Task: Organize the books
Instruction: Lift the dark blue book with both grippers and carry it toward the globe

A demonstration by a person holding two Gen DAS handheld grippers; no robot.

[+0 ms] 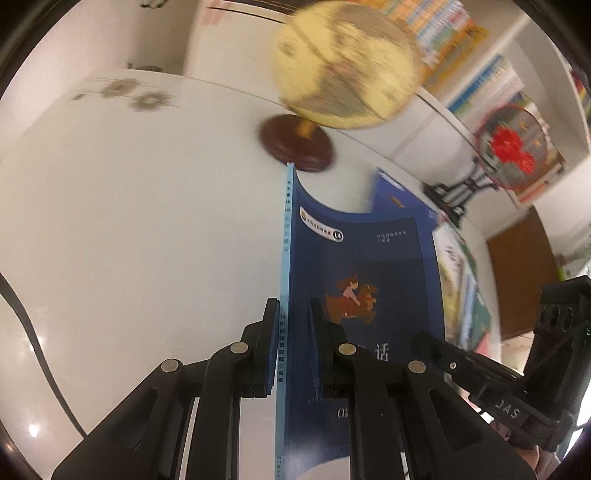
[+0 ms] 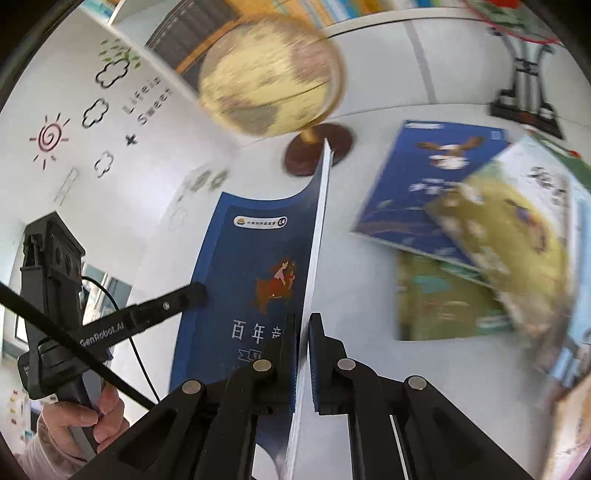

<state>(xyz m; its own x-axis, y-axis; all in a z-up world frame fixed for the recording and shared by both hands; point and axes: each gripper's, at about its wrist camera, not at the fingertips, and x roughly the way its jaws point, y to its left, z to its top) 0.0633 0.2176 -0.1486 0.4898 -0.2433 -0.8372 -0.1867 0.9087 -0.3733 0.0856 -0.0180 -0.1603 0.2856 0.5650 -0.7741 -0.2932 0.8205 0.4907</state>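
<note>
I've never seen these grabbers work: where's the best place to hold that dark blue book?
By its two long edges, as now: left gripper pinches the blue book at the spine, right gripper the page edge. It is thin and bends, so opposite sides steady it.

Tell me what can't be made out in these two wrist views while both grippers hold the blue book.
- Blue book, left wrist view: lower title hidden behind the left gripper.
- Globe, both views: map smeared by motion blur.
- Loose books, right wrist view: cover titles blurred, farthest cut off by the frame edge.
- Shelf books, left wrist view: spines blurred, too small to read.
</note>
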